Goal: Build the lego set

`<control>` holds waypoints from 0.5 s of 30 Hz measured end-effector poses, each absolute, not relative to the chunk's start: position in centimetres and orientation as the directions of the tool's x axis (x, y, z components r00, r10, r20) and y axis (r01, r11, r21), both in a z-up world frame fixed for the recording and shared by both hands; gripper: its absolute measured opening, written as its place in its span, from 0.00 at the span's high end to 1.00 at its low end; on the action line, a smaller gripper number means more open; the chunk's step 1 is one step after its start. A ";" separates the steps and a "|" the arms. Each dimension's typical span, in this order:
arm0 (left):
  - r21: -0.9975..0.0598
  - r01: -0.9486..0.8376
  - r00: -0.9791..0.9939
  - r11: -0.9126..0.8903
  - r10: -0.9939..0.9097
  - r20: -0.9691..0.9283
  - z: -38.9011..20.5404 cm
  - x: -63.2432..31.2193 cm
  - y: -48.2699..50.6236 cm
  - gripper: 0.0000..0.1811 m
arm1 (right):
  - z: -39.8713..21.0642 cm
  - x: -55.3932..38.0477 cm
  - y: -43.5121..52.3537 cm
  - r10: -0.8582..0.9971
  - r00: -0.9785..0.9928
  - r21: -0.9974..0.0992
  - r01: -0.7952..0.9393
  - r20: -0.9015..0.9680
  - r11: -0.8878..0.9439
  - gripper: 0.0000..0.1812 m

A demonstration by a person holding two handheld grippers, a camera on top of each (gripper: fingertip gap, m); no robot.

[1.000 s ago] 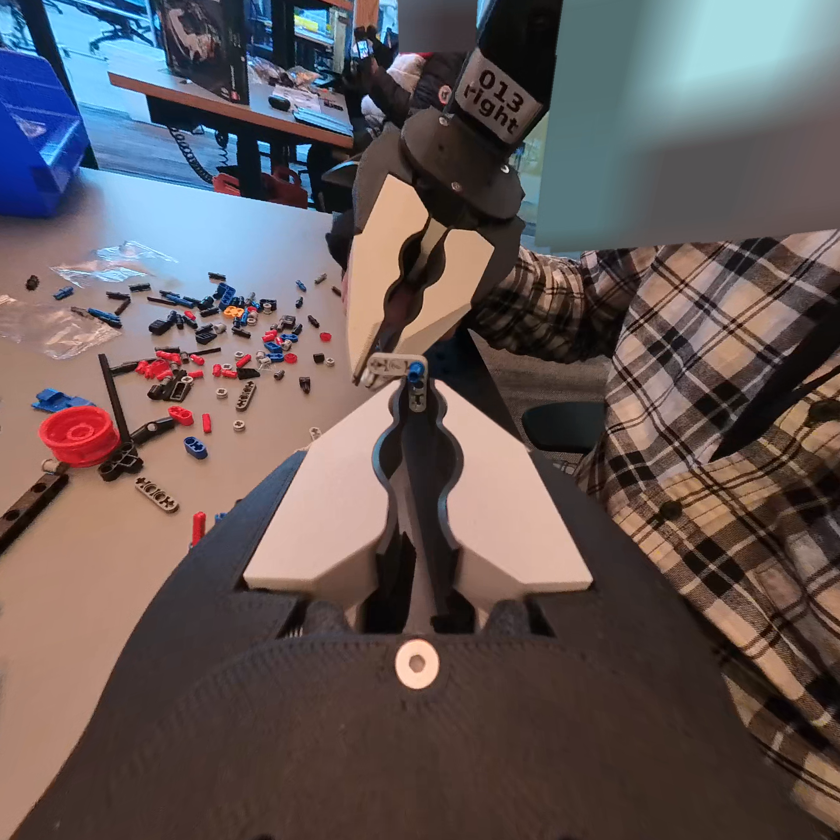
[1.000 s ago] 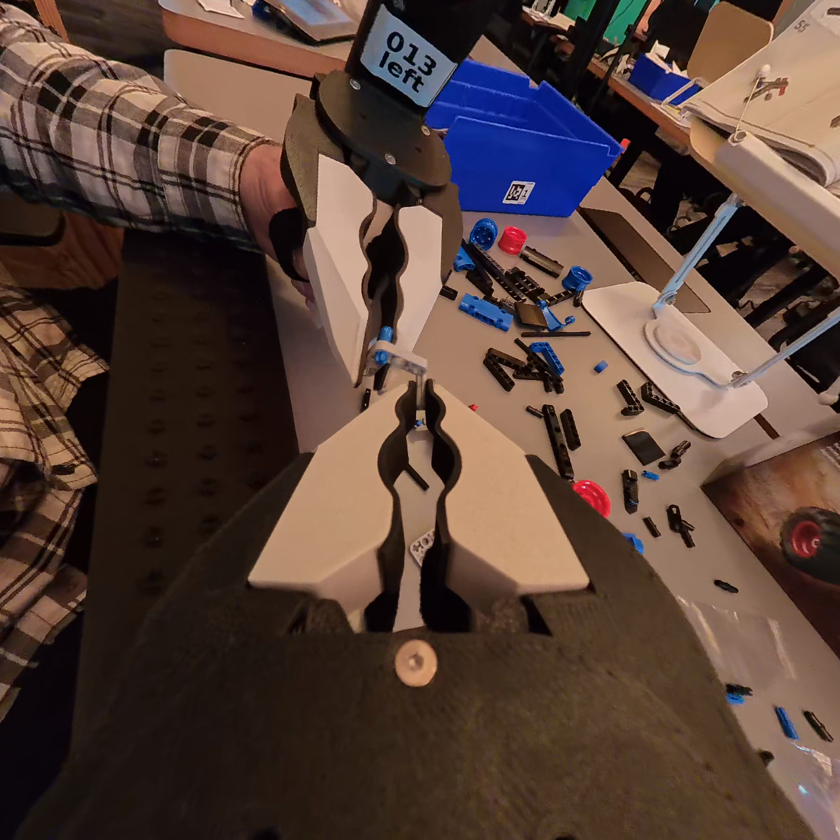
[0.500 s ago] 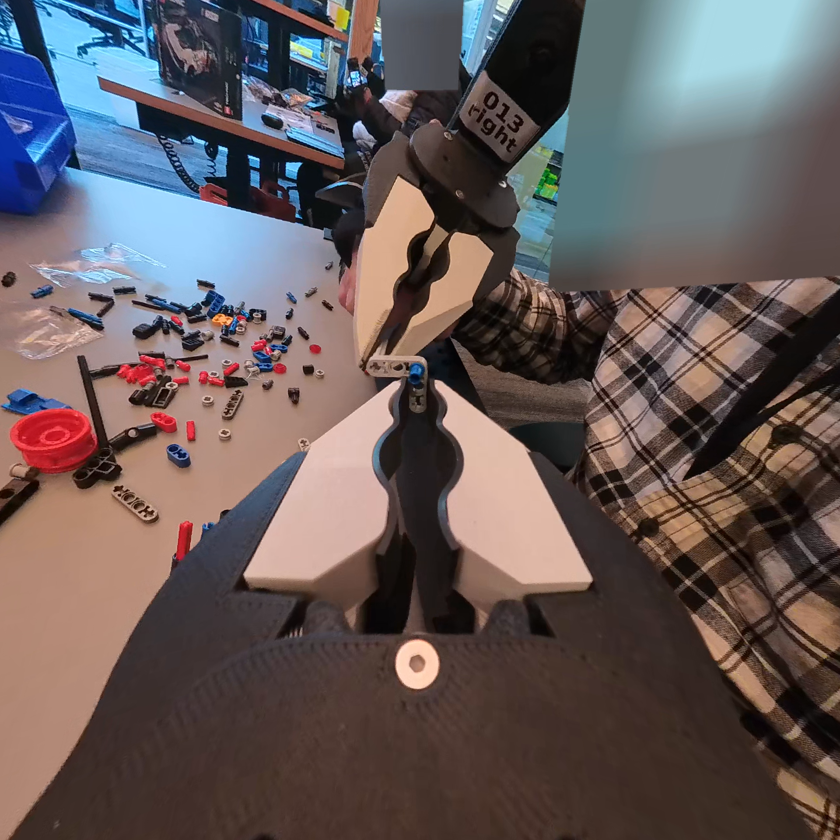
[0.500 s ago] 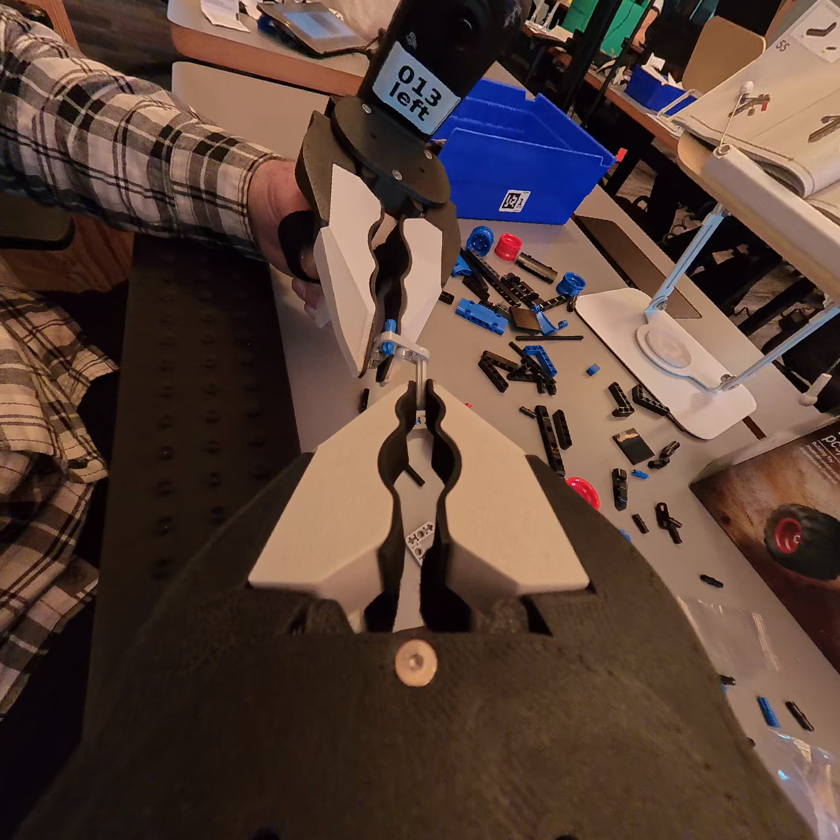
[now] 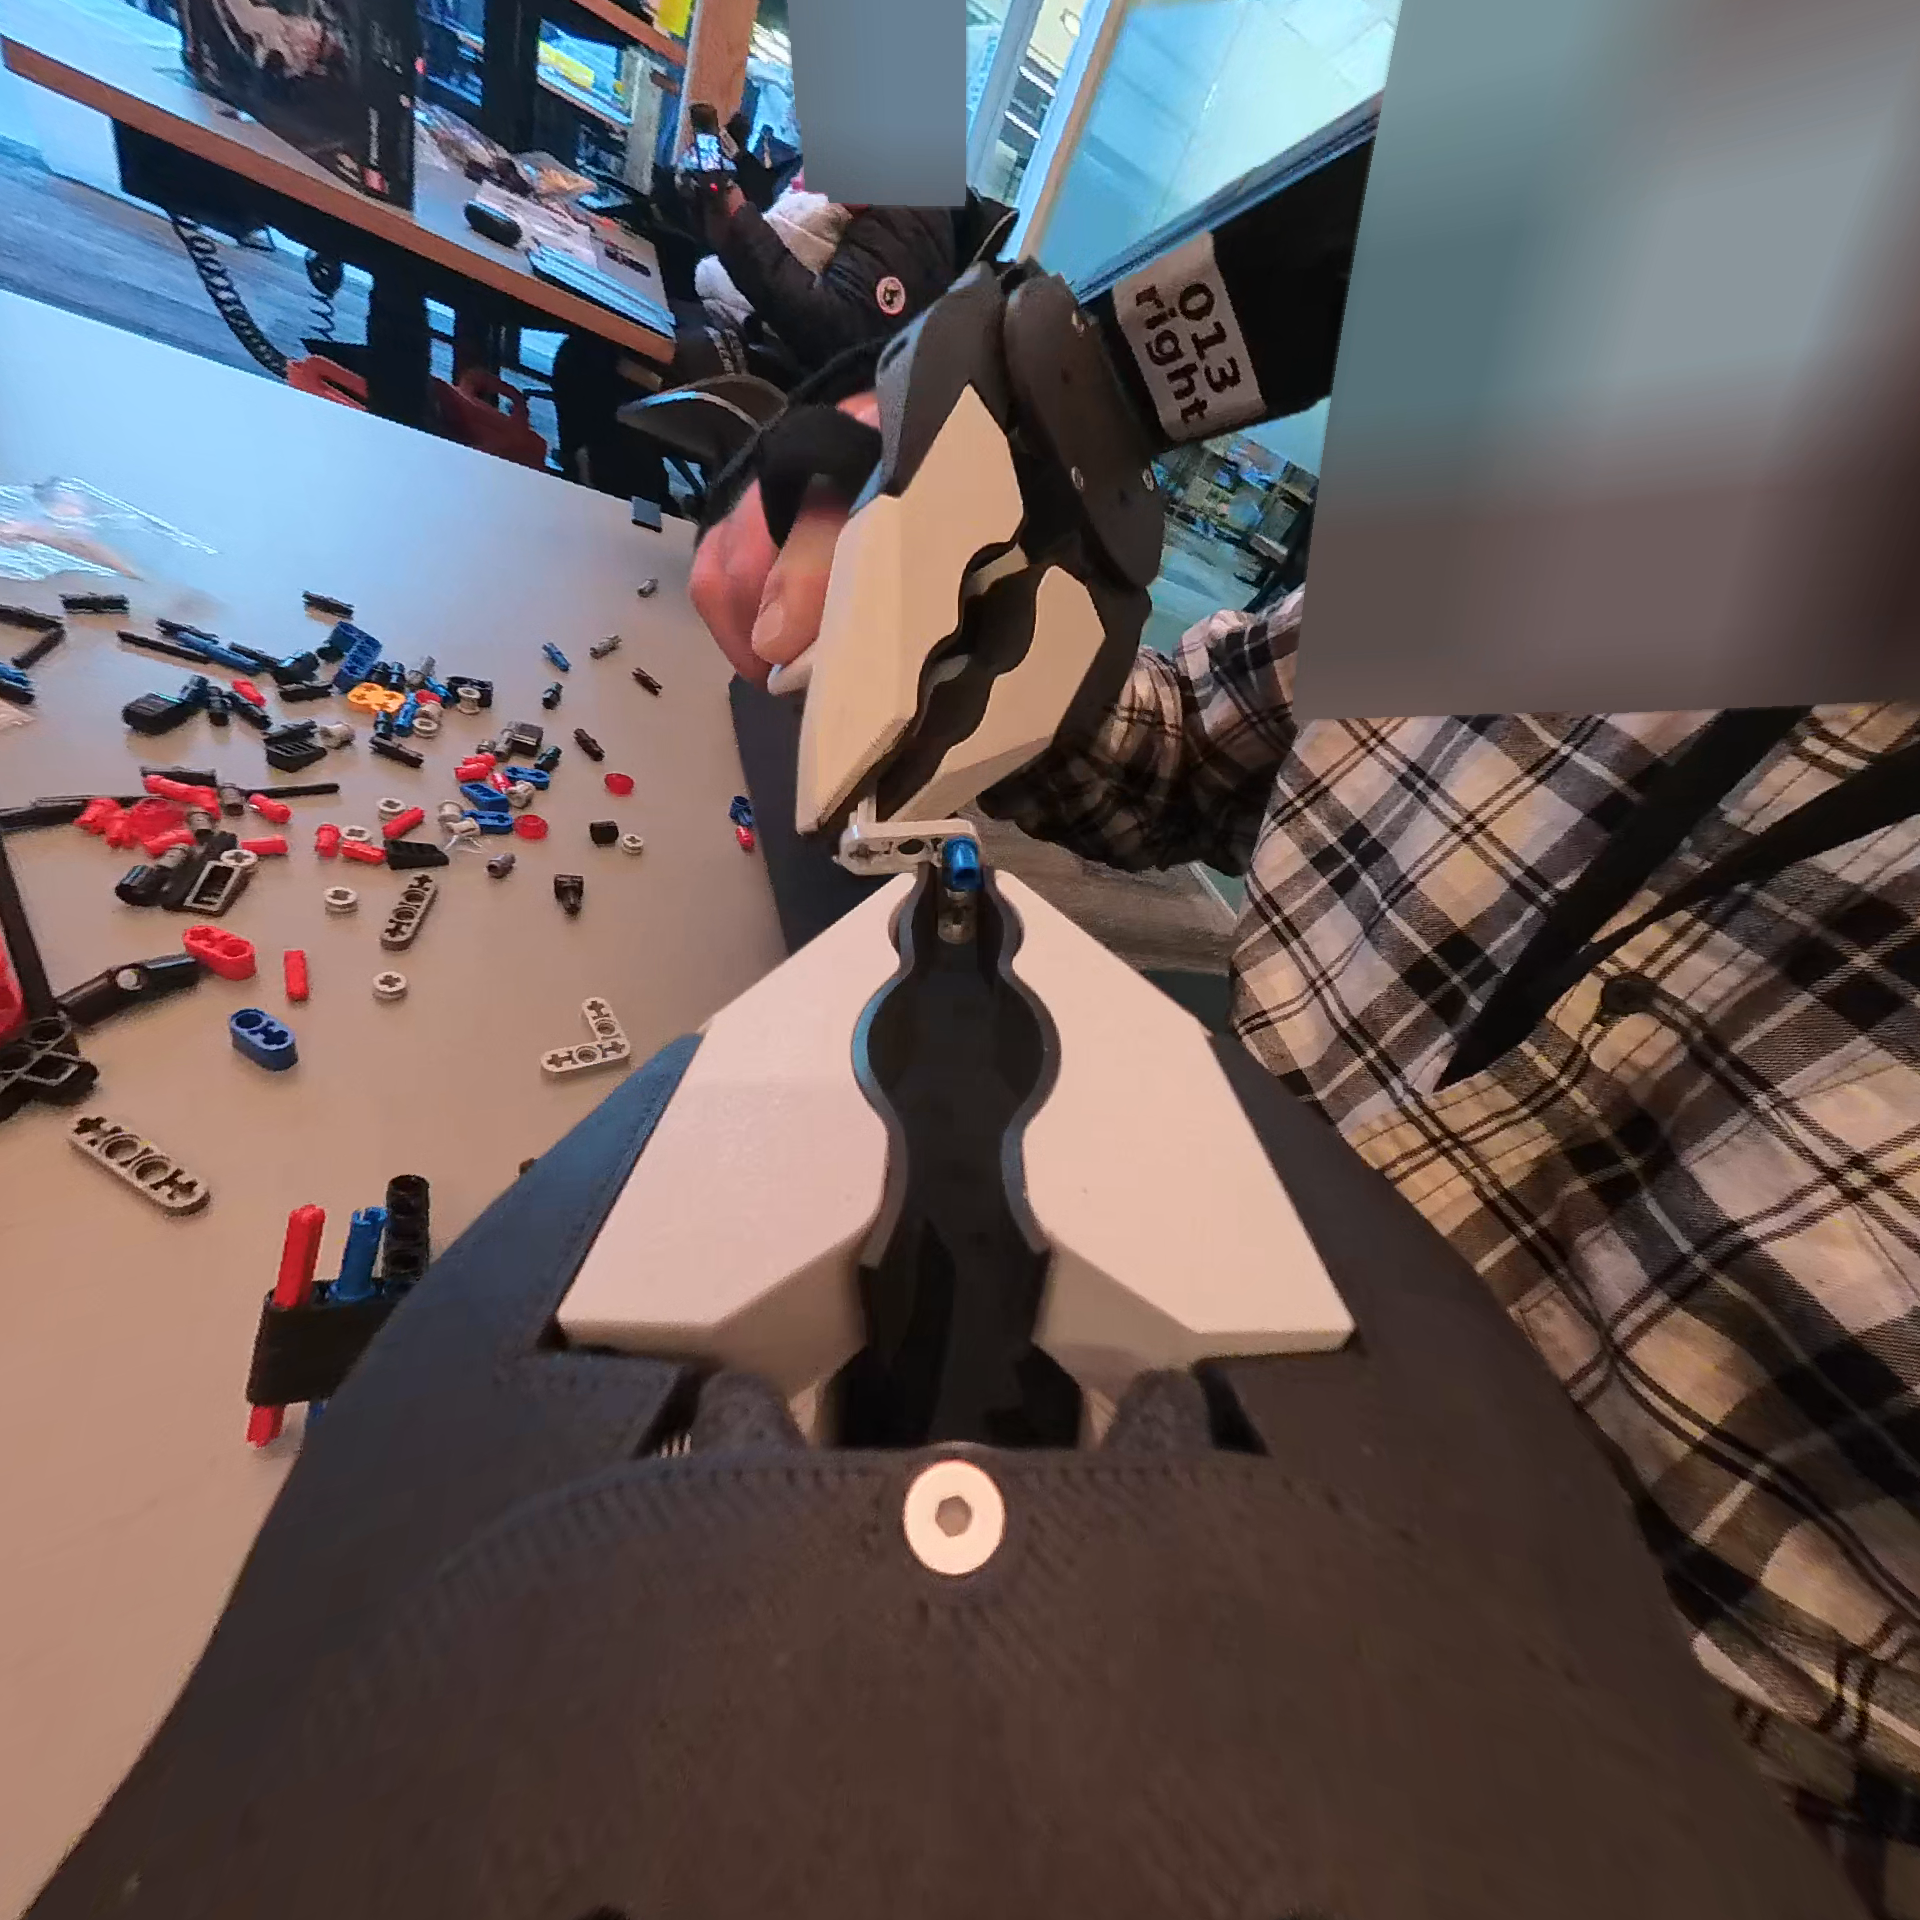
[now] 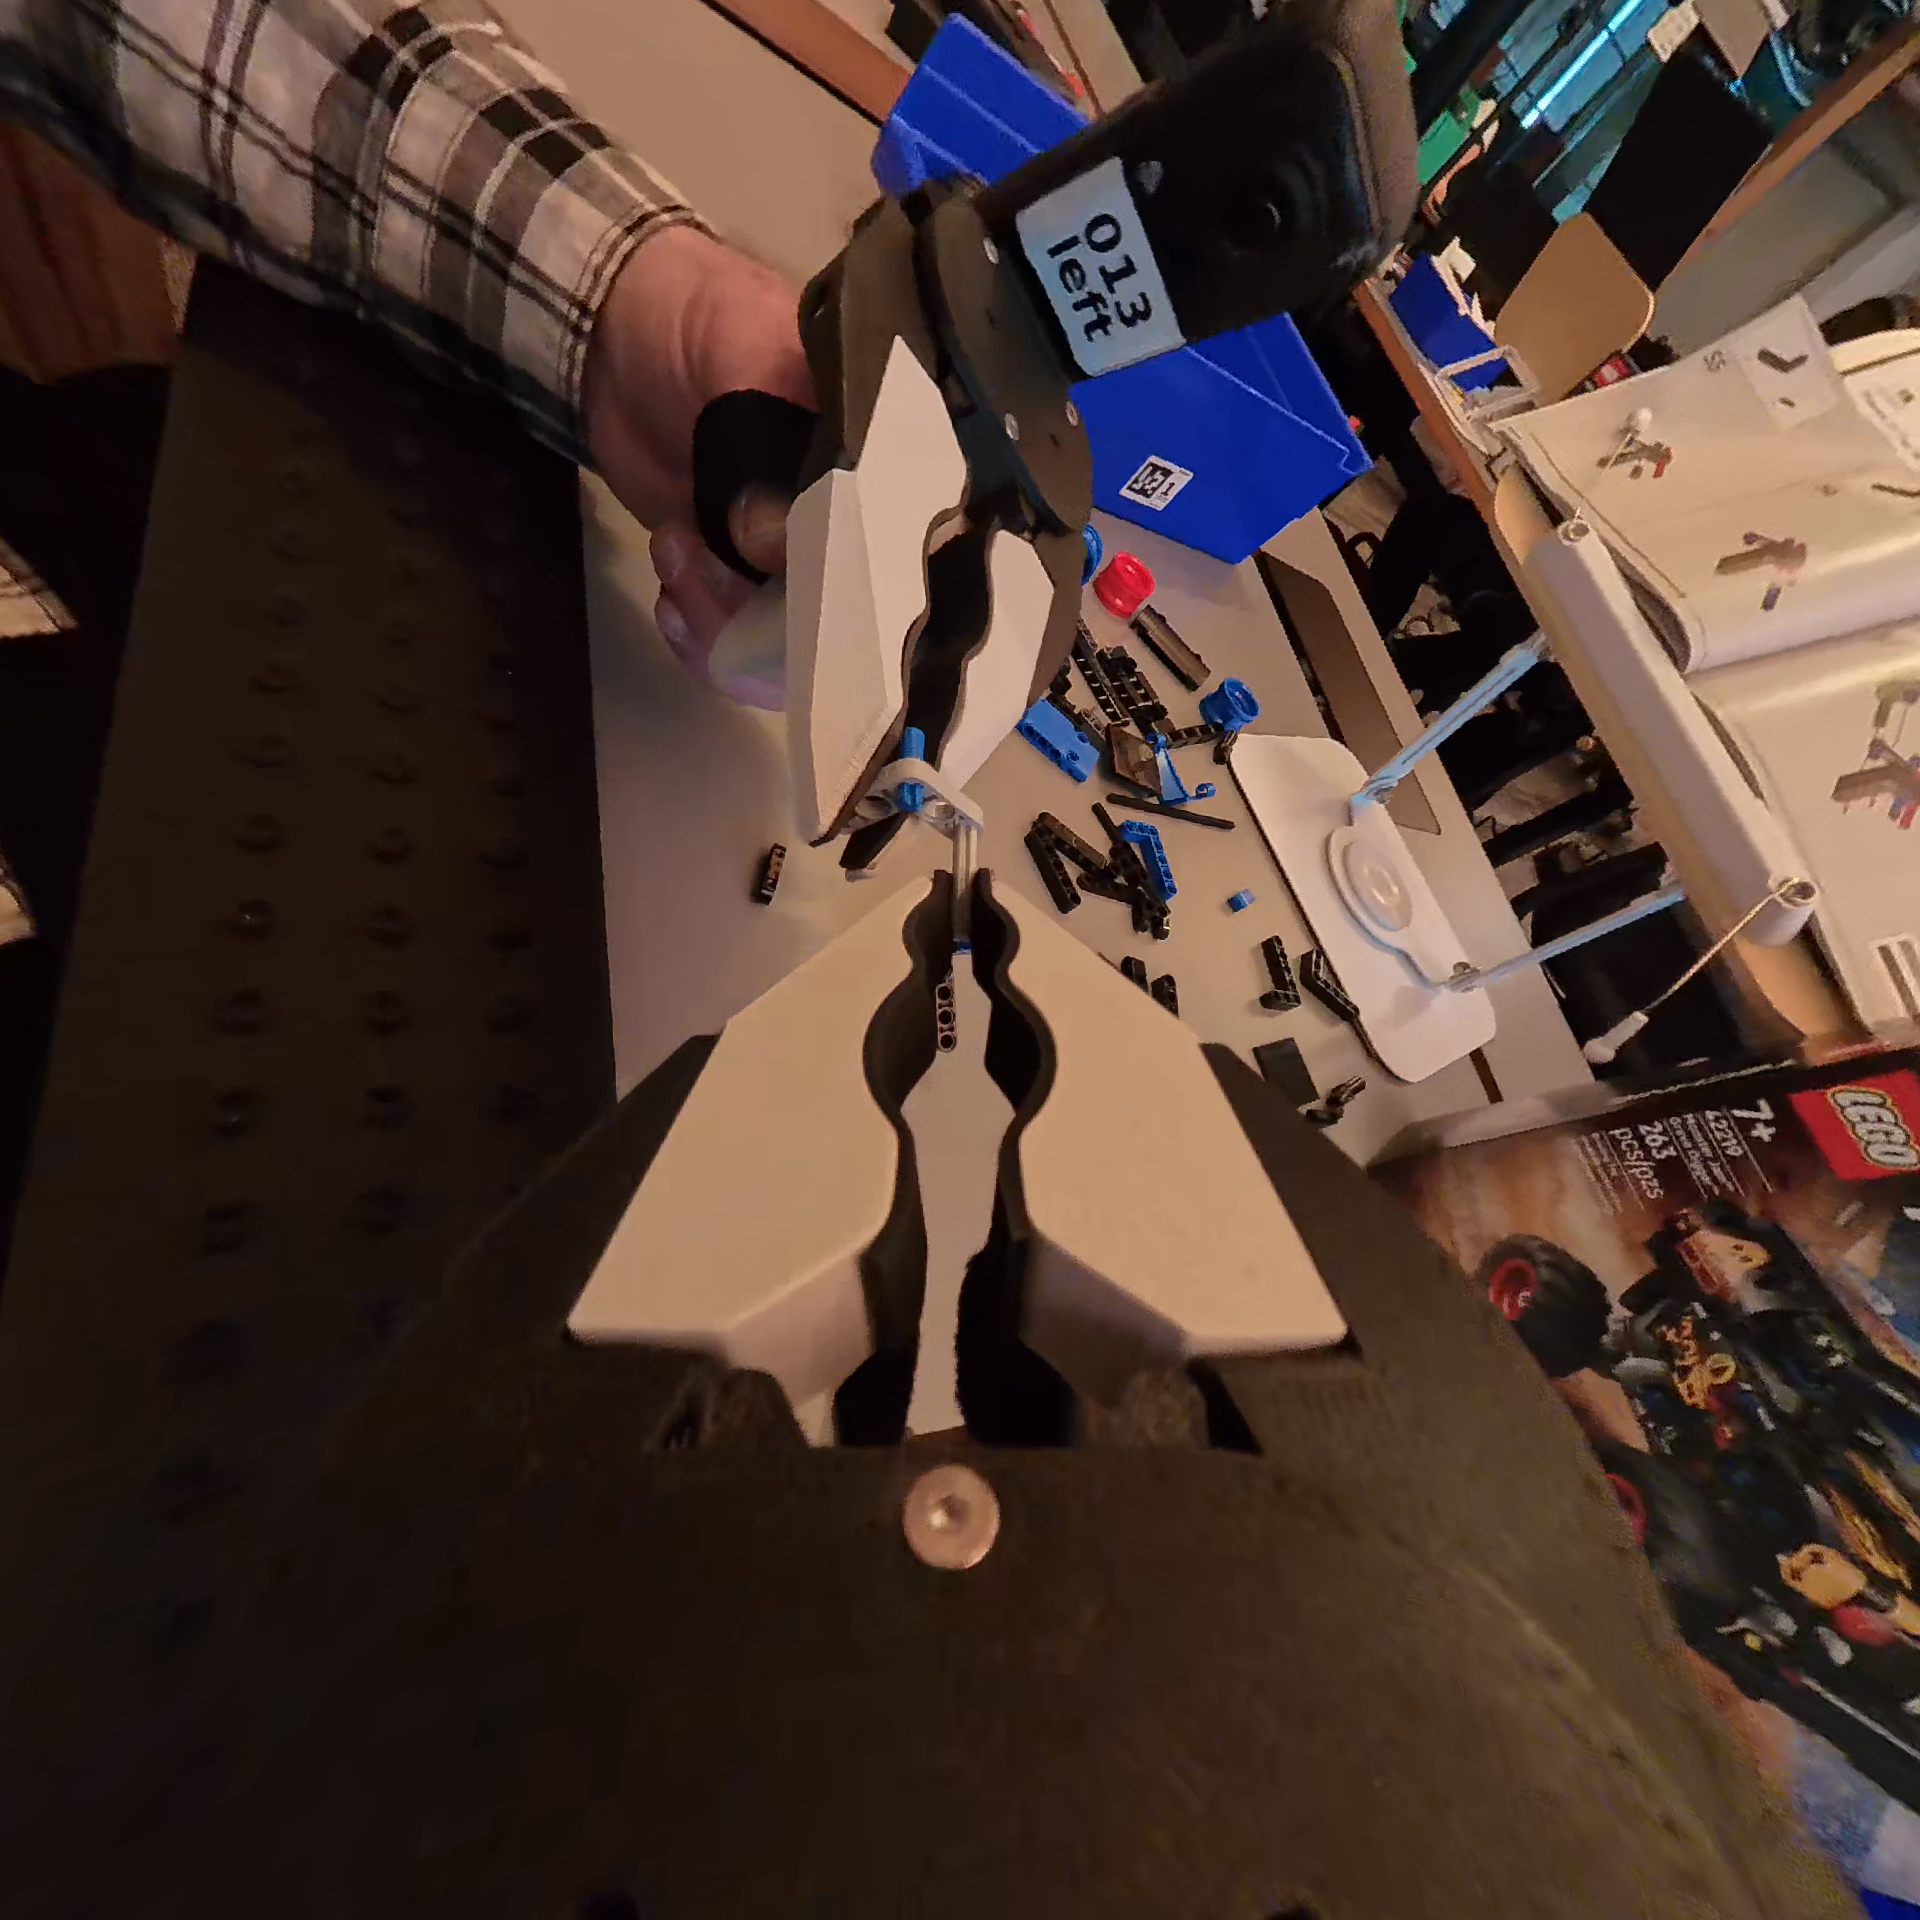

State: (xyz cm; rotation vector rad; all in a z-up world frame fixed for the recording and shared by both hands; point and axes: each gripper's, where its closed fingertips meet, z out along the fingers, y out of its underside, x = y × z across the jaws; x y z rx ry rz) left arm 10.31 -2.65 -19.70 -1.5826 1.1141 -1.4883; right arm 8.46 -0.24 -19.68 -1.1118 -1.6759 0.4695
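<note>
My left gripper (image 5: pixel 956 896) is shut on a small grey piece (image 5: pixel 957 923) with a blue pin (image 5: pixel 958 857) standing out of its tip. My right gripper (image 6: pixel 961 885) is shut on a thin light grey liftarm (image 6: pixel 968 847), seen edge on. The two grippers meet tip to tip above the table edge. In the left wrist view the right gripper (image 5: pixel 868 816) comes down from the upper right, and the grey liftarm (image 5: pixel 902 840) lies across, touching the blue pin. In the right wrist view the left gripper (image 6: pixel 883 821) holds the grey piece (image 6: pixel 925 802) and blue pin (image 6: pixel 911 746).
Many loose red, blue, black and grey pieces (image 5: pixel 416 790) lie on the grey table (image 5: pixel 468 540). A grey L-shaped liftarm (image 5: pixel 589 1044) lies near my left gripper. A blue bin (image 6: pixel 1226 436), a white stand base (image 6: pixel 1361 894), an open booklet (image 6: pixel 1714 499) and the set's box (image 6: pixel 1714 1299) are to the right. A plaid-shirted person (image 5: pixel 1558 1039) is close. Left and right tips are no more than a few centimetres apart.
Both grippers have rolled and tilted while staying tip to tip on the small assembly. The right gripper now comes in from the upper right, and the table sits closer in both views.
</note>
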 end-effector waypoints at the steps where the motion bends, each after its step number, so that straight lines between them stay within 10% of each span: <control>1: -0.908 -0.139 -0.024 -0.395 -0.915 0.402 -19.8 10.3 -2.7 0.98 | -19.8 8.5 -0.3 0.840 -0.060 -0.737 0.448 0.539 0.506 1.00; 15: -0.899 -0.193 -0.062 -0.393 -0.910 0.411 -20.6 10.8 -3.5 0.98 | -20.6 8.1 -1.1 0.808 -0.149 -0.693 0.441 0.571 0.571 1.00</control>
